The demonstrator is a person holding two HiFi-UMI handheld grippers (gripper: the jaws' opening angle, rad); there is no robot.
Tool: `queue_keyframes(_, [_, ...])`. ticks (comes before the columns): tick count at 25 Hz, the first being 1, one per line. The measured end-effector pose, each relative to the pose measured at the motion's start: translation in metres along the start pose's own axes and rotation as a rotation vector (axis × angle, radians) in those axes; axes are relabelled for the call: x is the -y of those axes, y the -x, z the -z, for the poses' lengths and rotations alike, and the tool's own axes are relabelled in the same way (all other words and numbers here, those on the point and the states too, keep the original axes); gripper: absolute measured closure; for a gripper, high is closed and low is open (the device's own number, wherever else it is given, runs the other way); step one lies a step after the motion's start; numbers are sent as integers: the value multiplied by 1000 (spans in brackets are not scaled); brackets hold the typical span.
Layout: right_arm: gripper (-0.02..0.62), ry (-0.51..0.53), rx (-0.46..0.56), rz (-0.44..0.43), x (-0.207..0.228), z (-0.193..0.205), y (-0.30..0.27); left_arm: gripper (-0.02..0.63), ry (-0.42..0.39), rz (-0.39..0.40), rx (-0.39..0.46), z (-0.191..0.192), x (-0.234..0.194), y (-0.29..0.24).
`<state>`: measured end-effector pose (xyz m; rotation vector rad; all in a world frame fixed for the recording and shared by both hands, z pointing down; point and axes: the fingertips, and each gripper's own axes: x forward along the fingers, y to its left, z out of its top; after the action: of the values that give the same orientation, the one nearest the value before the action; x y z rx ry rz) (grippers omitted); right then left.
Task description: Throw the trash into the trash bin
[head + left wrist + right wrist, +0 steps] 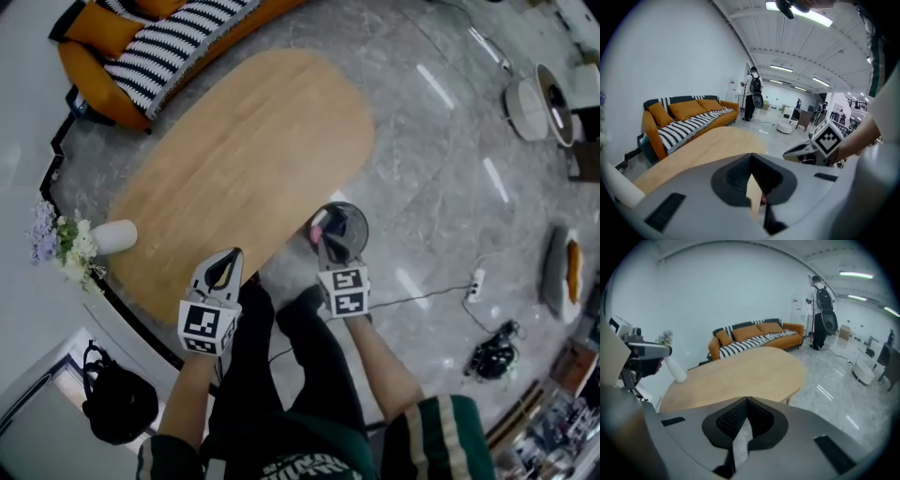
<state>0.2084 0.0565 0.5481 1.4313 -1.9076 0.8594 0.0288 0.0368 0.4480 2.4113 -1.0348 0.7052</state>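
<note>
Trash bin (347,219) stands upright, mouth up, at the oval counter's (244,169) 4 o'clock edge, pink scrap (316,228) inside. Left tongs (228,261) and right tongs (328,242) are both pressed together.

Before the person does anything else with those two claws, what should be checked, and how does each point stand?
1. Left gripper empty: ok, jaws together, nothing between them.
2. Right gripper empty: ok, jaws together, nothing held.
3. Trash bin close by: ok, it stands beside the table, right by the right gripper.
4. Trash in the bin: ok, a pink piece shows inside.
5. Trash left on the table: ok, none shows; only a vase at its edge.
6. Trash on the floor under the table: cannot tell, hidden.
</note>
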Motion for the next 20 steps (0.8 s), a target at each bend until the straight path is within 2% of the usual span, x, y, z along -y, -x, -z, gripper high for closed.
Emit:
queue_keyframes(3, [597,-22,93,-24,-23,-64,36,606,-4,-12,29,-41,-2,27])
queue_keyframes(7, [597,56,255,-59,-57,-162,94,606,-36,-49,100,-103,-12,56])
queue_keyframes(12, [597,85,422,-102,-97,-251,177,606,8,-69,180,-167,-12,106])
queue_keyframes(15, [597,86,495,-101,-111,-289,210,606,-18,-82,241,-210,-16,133])
queue_keyframes(20, [597,162,553,-99,-132,-318,245,606,-60,-89,315,-253,-21,162])
